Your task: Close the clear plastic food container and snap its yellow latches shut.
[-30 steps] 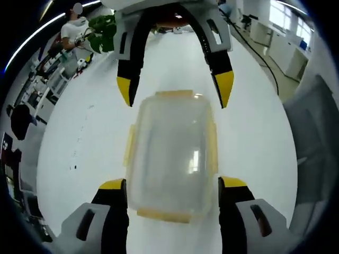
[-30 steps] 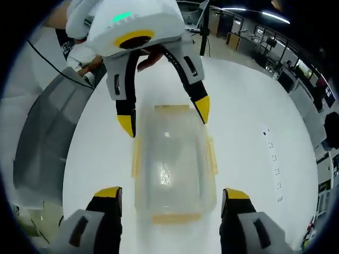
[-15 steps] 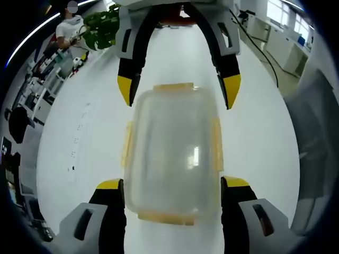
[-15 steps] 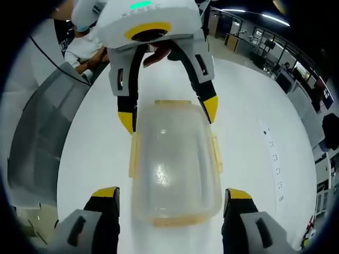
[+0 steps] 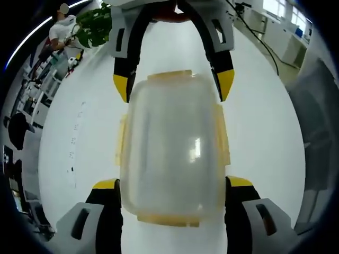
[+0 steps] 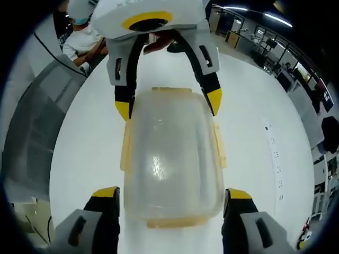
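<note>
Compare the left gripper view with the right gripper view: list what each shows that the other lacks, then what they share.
Left gripper view: a leafy plant at the table's far edge, shelves behind it, and the right claw coming in from the top.

Right gripper view: a grey chair beside the table, a dark office area with ceiling lights, and the left claw at the top.

Both: the clear container with yellow latches on the white table, lying between each view's own open jaws.

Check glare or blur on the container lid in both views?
Left gripper view: a small bright ceiling-light reflection sits on the clear lid; the white table is near blown out. Right gripper view: a softer mottled glare patch on the lid; edges look hazy. Both views bend strongly toward the rim.
</note>
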Demonstrator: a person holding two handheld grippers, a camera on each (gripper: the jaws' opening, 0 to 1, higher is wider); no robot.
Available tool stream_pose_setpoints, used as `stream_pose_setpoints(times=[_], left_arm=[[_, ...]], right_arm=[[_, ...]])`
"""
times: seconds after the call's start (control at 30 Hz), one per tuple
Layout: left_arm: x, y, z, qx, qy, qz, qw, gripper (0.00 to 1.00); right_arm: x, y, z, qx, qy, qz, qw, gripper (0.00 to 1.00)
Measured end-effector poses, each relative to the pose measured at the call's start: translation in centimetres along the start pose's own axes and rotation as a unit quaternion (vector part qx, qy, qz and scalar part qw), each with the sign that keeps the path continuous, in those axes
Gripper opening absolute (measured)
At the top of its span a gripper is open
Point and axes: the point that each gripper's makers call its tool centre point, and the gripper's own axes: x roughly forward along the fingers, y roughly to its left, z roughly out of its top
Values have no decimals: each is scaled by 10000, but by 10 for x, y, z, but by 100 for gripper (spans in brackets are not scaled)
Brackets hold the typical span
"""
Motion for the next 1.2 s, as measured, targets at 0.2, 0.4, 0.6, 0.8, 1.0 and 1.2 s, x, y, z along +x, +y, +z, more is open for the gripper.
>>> stream_pose_setpoints(times=[0.2,0.4,0.6,0.8,1.0,1.2], left_arm=[[0,0,0,6,35,8,10000,78],[1,0,-1,-14,27,9,10000,77],[0,0,-1,-6,24,9,10000,77],[-3,-2,-7,27,53,1,10000,77],[-9,-6,-20,61,68,-15,10000,77],[-14,-10,-33,66,65,-24,10000,77]], right_arm=[[-1,-2,-1,-50,29,-56,10000,76],[0,-2,-1,-52,45,-56,10000,76],[0,-2,-1,-38,88,-60,9999,76],[2,2,6,-11,85,-57,9999,76],[7,6,18,20,79,-60,9999,76],[13,10,32,11,98,-45,9999,76]])
